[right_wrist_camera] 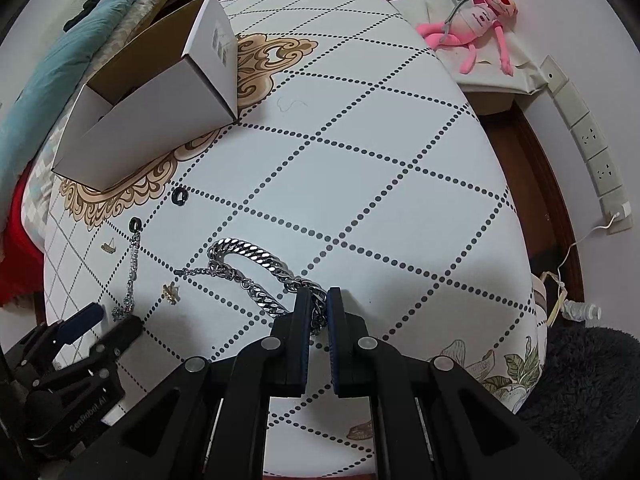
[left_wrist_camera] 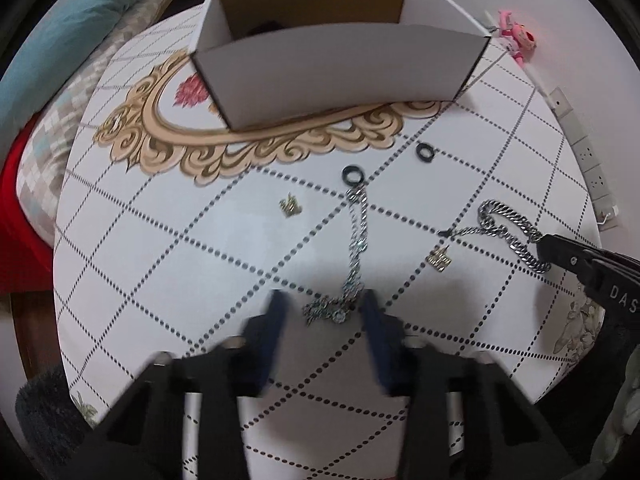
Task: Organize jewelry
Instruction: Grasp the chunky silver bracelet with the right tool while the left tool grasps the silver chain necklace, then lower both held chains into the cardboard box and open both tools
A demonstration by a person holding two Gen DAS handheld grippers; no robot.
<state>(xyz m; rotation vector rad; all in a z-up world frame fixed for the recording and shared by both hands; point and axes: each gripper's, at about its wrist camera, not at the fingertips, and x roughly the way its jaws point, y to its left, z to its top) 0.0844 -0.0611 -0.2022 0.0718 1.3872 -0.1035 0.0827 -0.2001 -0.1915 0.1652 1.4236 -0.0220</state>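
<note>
Silver curb-link chain [right_wrist_camera: 256, 258], heavy and curled, is lying on the patterned desk [right_wrist_camera: 400, 184], one end being gripped between the closed jaws of the right gripper [right_wrist_camera: 319, 304]. The left gripper [left_wrist_camera: 324, 308] is hanging over the bunched lower end of a thinner silver chain [left_wrist_camera: 357, 236], jaws straddling it with a gap on each side. Two black rings [left_wrist_camera: 352, 175] and two small gold pieces [left_wrist_camera: 439, 259] are resting nearby. A white cardboard box [left_wrist_camera: 332, 76] is standing open beyond them.
</note>
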